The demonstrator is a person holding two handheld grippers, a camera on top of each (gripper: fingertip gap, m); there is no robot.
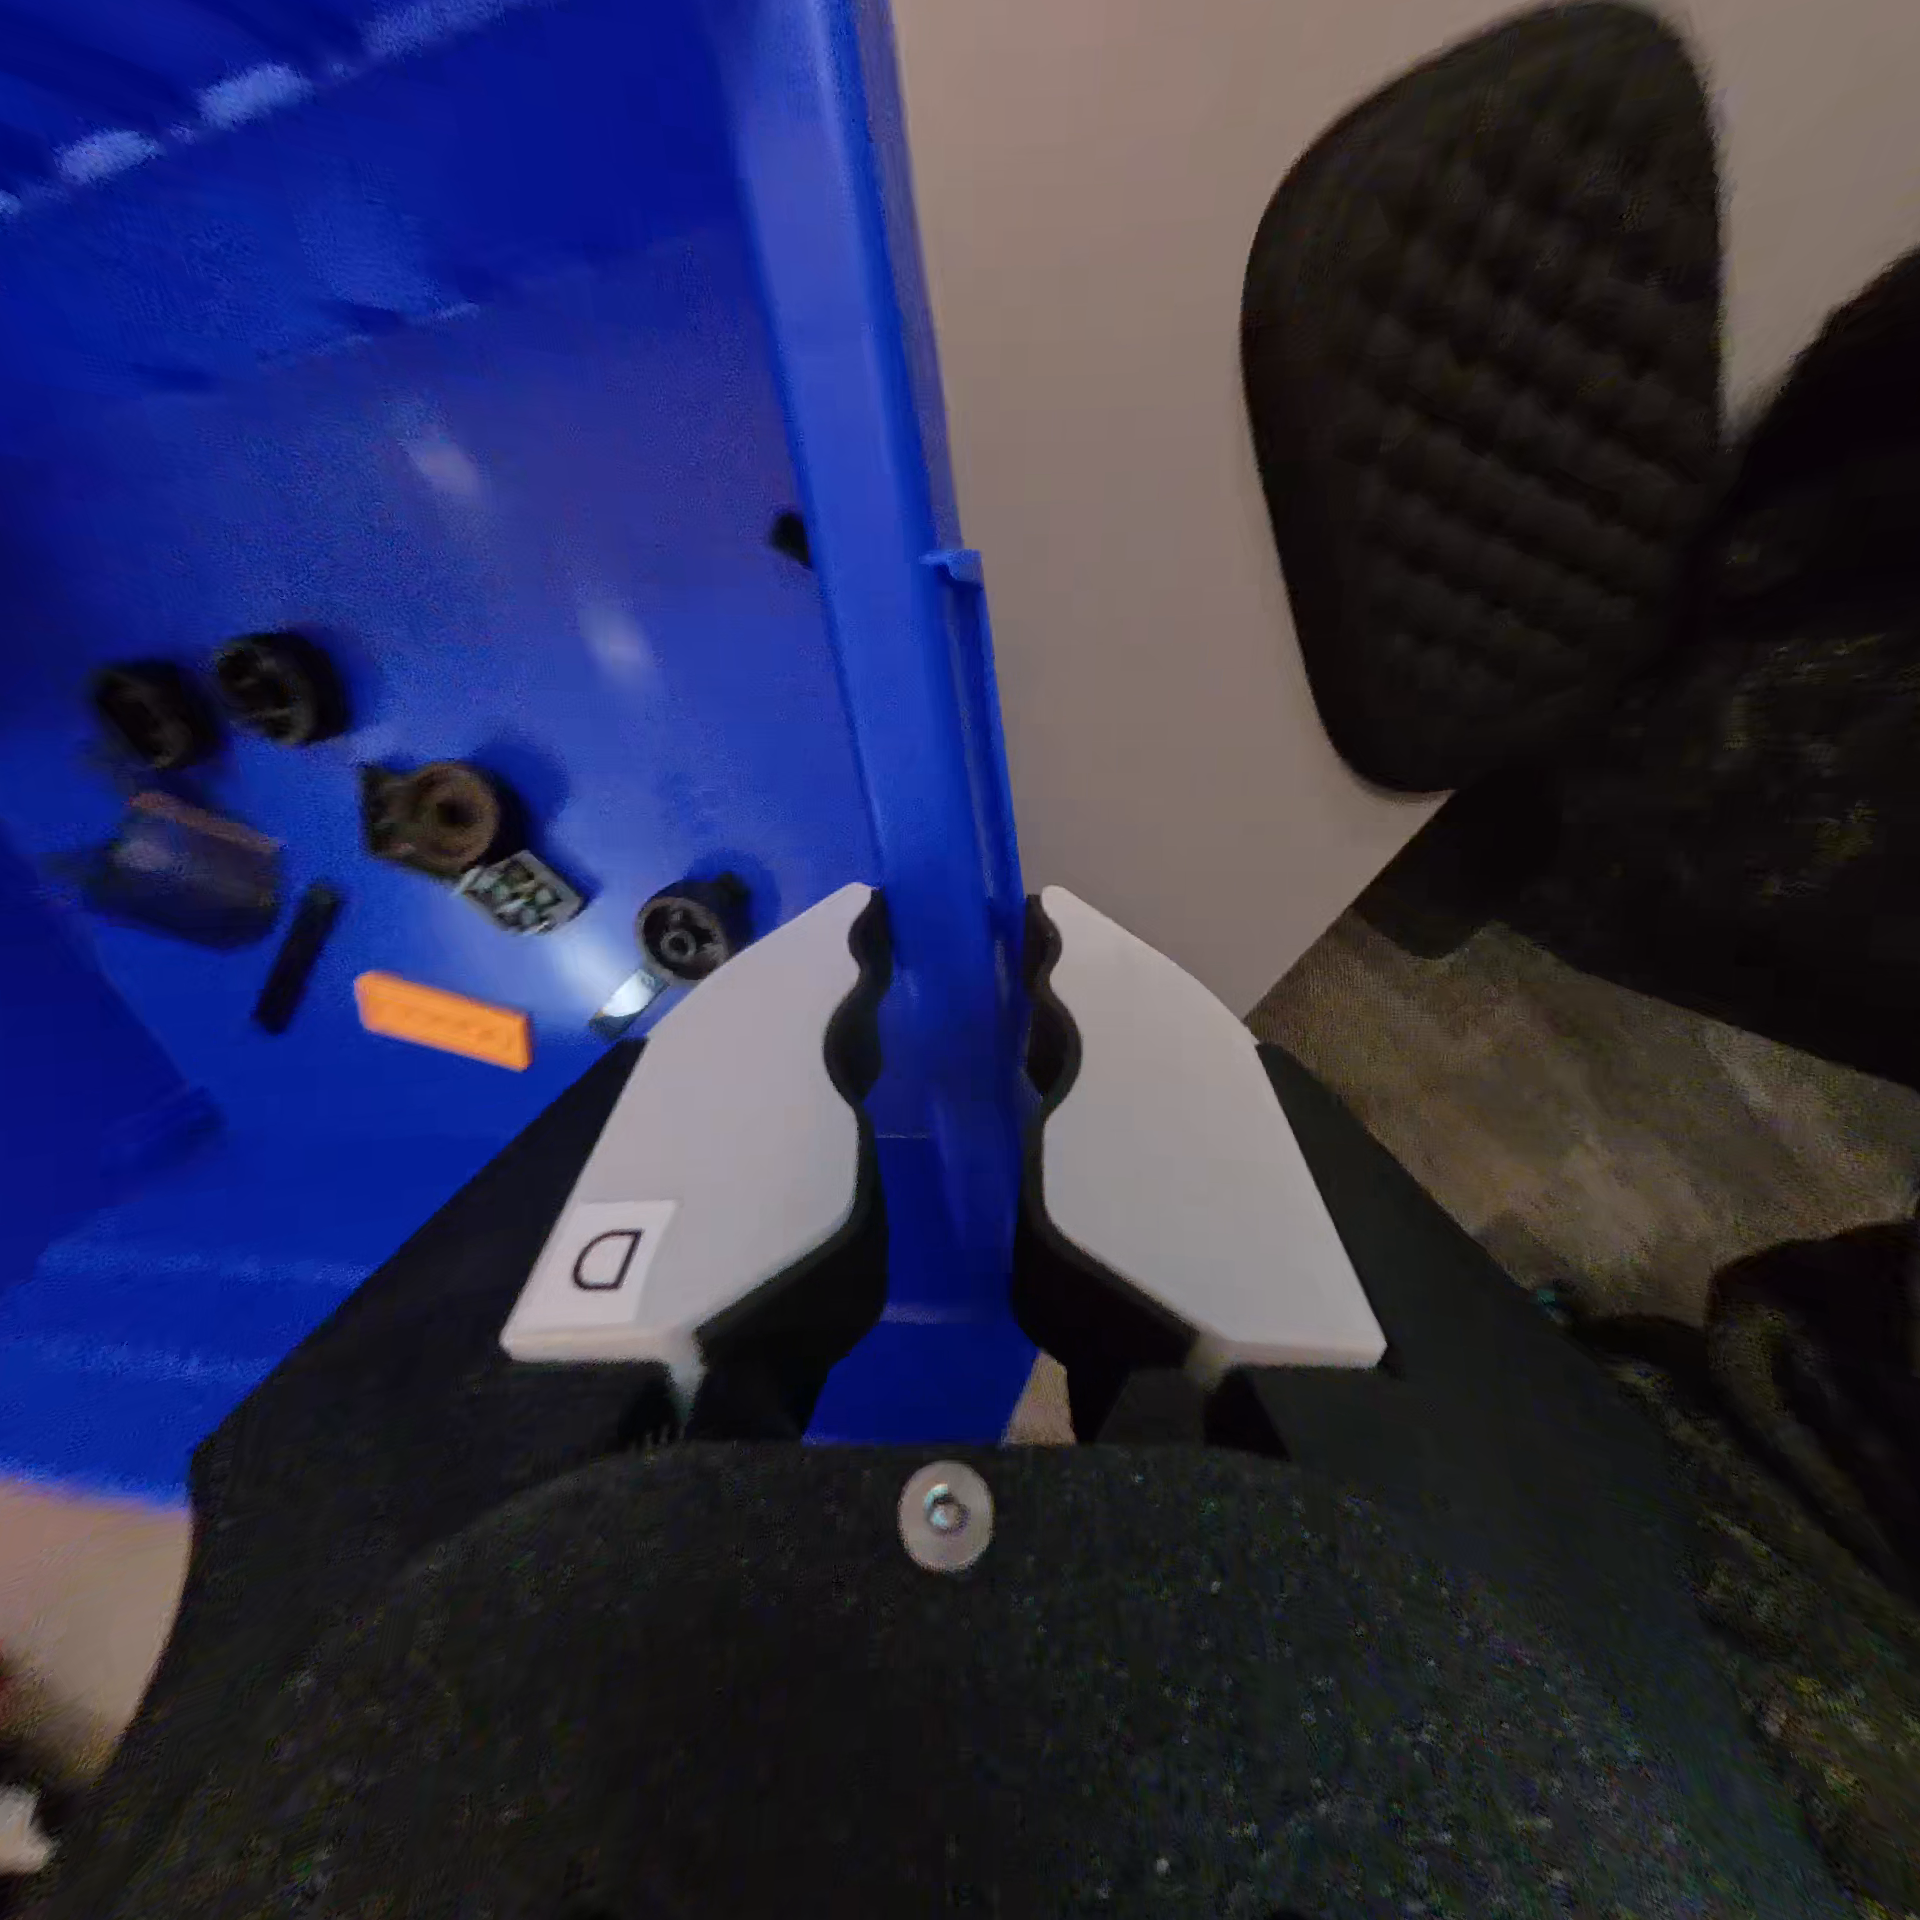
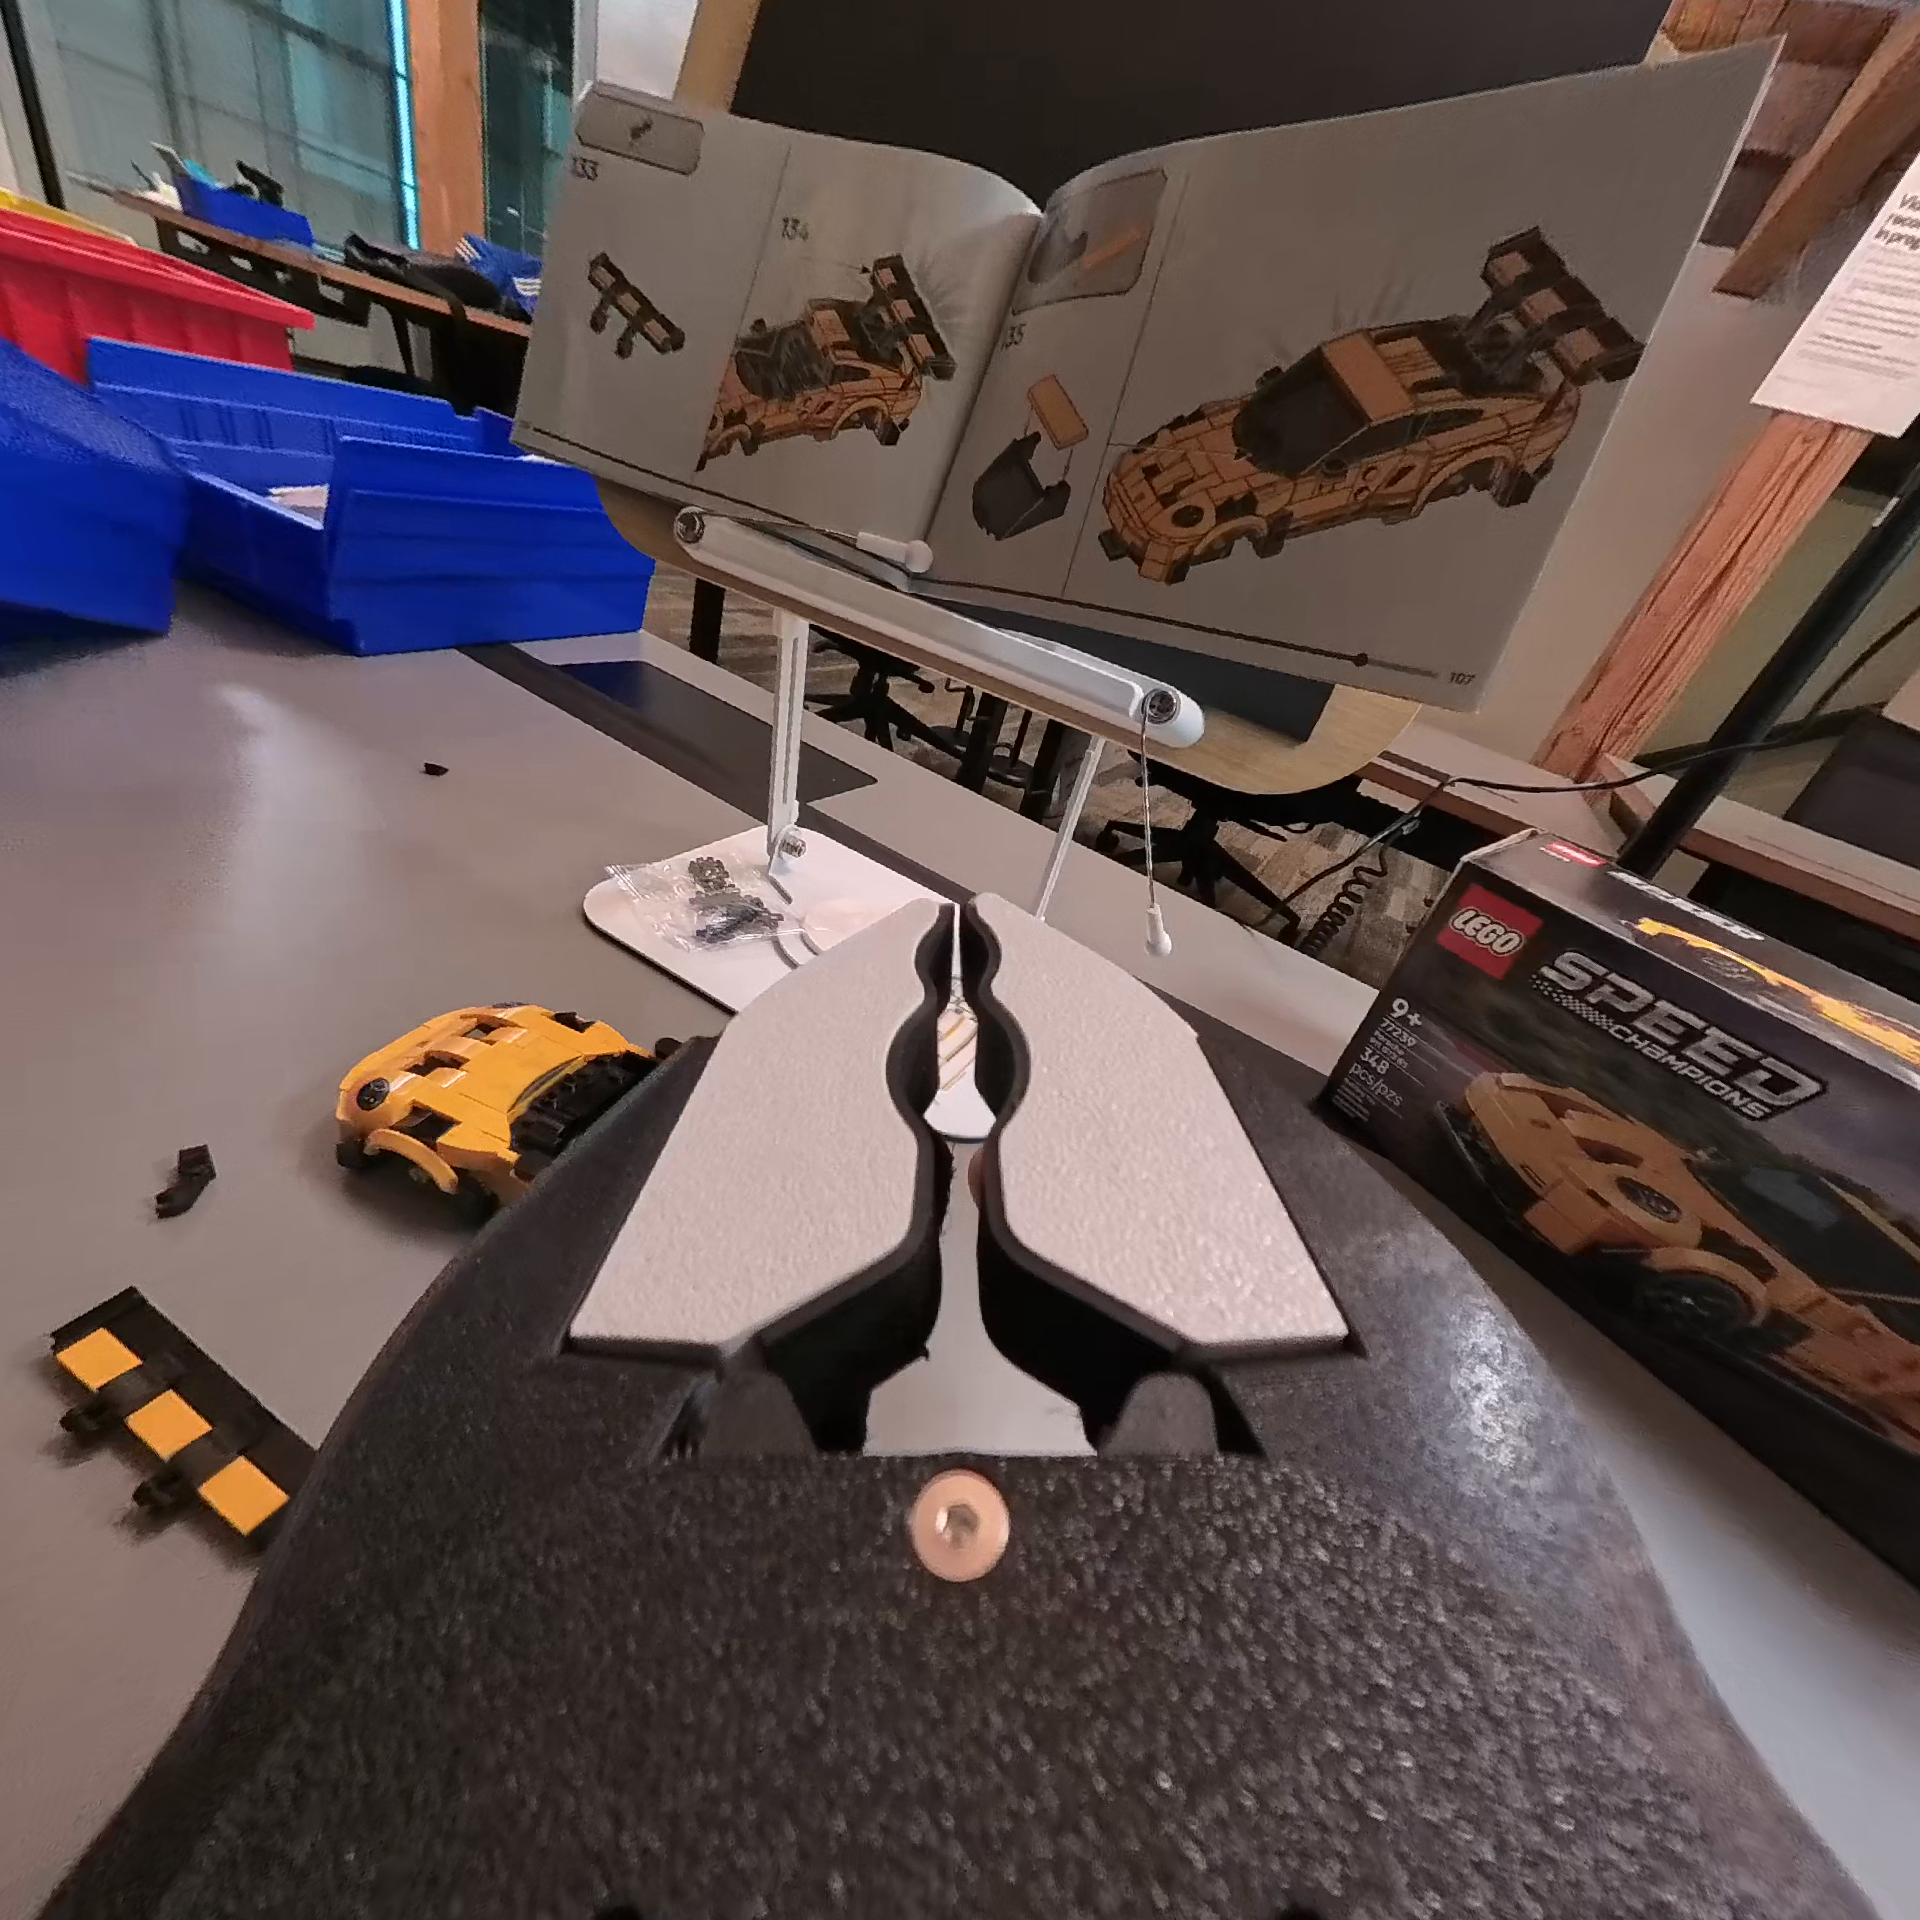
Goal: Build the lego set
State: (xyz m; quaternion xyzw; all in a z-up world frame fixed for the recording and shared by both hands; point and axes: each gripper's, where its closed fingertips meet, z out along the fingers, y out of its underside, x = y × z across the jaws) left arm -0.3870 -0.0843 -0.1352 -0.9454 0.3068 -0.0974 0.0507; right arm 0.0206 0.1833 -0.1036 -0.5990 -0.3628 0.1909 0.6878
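Note:
In the left wrist view my left gripper (image 1: 951, 914) straddles the side wall of a blue bin (image 1: 914, 727), one finger on each side, closed on it. Inside the bin lie black wheels (image 1: 275, 686), an orange tile (image 1: 442, 1018), a dark see-through piece (image 1: 187, 868) and a black bar (image 1: 296, 956). In the right wrist view my right gripper (image 2: 958, 920) is shut and empty above the grey table (image 2: 312, 831). A yellow lego car (image 2: 478, 1091) sits left of it. A black and yellow striped piece (image 2: 171, 1423) and a small black piece (image 2: 187, 1164) lie nearer.
An open instruction booklet (image 2: 1143, 364) rests on a white stand (image 2: 935, 634), with a small bag of parts (image 2: 707, 904) on its base. The set's box (image 2: 1662, 1122) stands at the right. Blue bins (image 2: 364, 520) and a red bin (image 2: 125, 291) sit far left. A black chair (image 1: 1486, 395) stands beside the bin. My right fingertips sit around 50 cm from my left ones. My right gripper's tips are some 20 cm from the small black piece (image 2: 187, 1164).

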